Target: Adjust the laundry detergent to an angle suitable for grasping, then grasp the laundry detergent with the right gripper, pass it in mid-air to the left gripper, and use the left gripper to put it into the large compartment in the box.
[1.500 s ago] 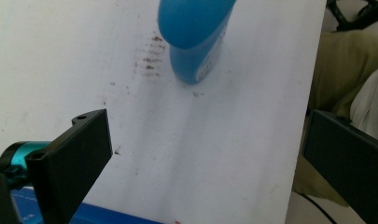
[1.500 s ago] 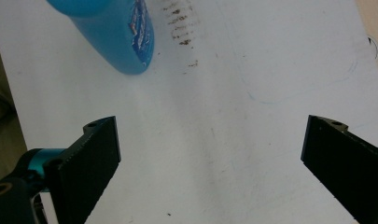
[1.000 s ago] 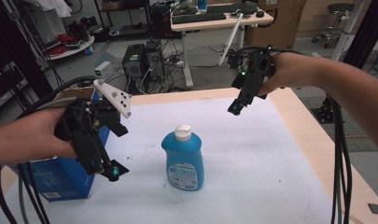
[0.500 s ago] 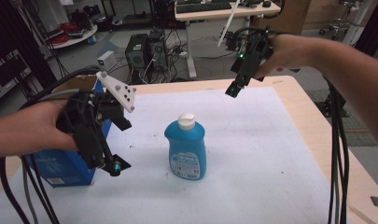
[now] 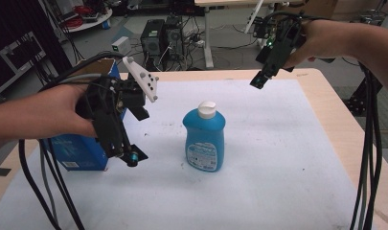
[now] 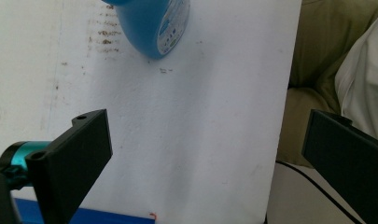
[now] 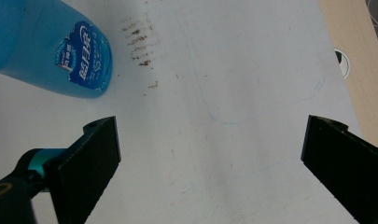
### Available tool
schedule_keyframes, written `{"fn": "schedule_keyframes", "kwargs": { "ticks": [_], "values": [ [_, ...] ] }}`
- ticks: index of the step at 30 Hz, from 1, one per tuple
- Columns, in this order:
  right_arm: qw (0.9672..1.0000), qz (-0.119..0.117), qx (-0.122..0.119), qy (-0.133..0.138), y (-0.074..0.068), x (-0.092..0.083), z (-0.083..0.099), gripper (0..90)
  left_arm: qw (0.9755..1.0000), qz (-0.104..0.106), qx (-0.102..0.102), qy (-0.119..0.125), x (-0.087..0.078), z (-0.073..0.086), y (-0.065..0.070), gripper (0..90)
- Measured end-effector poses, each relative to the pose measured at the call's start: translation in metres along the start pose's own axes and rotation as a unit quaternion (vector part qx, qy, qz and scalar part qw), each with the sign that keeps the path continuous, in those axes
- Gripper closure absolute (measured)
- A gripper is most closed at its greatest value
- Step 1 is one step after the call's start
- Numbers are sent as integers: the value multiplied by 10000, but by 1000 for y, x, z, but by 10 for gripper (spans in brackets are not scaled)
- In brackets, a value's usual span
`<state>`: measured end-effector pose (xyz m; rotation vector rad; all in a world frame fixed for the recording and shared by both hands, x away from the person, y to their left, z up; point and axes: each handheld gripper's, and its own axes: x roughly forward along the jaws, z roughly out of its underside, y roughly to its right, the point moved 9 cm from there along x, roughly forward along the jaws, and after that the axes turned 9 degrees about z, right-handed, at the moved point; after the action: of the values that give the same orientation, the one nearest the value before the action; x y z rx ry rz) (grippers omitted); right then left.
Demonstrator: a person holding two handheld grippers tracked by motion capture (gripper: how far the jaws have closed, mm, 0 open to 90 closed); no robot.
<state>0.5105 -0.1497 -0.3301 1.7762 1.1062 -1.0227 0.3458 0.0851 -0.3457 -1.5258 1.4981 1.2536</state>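
Note:
A blue bottle point(image 5: 204, 139) with a white cap stands upright in the middle of the white sheet point(image 5: 258, 177). My left gripper point(image 5: 129, 158) hangs to its left, above the sheet and apart from the bottle, jaws wide open with nothing between them. The left gripper view has the bottle's base point(image 6: 154, 25) at the top, beyond the gripper point(image 6: 205, 154). My right gripper point(image 5: 258, 80) is held high at the back right, pointing down at the sheet. It is open and empty point(image 7: 210, 158), and the bottle point(image 7: 51, 51) lies off to its upper left.
A blue box point(image 5: 81, 151) stands at the table's left edge, just behind my left gripper. Bare wooden table point(image 5: 345, 120) runs along the right side. Black cables point(image 5: 369, 158) hang down at the right and lower left. Desks and computers fill the floor behind.
The right gripper has risen and drawn back toward the table's far edge. The left gripper has stayed beside the blue box, shifting only slightly. The bottle has not moved.

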Motion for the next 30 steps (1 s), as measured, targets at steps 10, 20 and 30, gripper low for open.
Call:
{"fn": "schedule_keyframes", "kwargs": {
  "ticks": [10,20,30],
  "values": [
    [10000,13,4,-61,-1,0,2,37,10000,6,-18,23,3,1,-2,16],
    [9999,14,17,-115,-4,-1,3,38,10000,13,1,23,3,2,-1,16],
    [9999,1,133,-53,-14,-5,6,37,10000,-6,20,6,3,4,-1,16]
  ]
}}
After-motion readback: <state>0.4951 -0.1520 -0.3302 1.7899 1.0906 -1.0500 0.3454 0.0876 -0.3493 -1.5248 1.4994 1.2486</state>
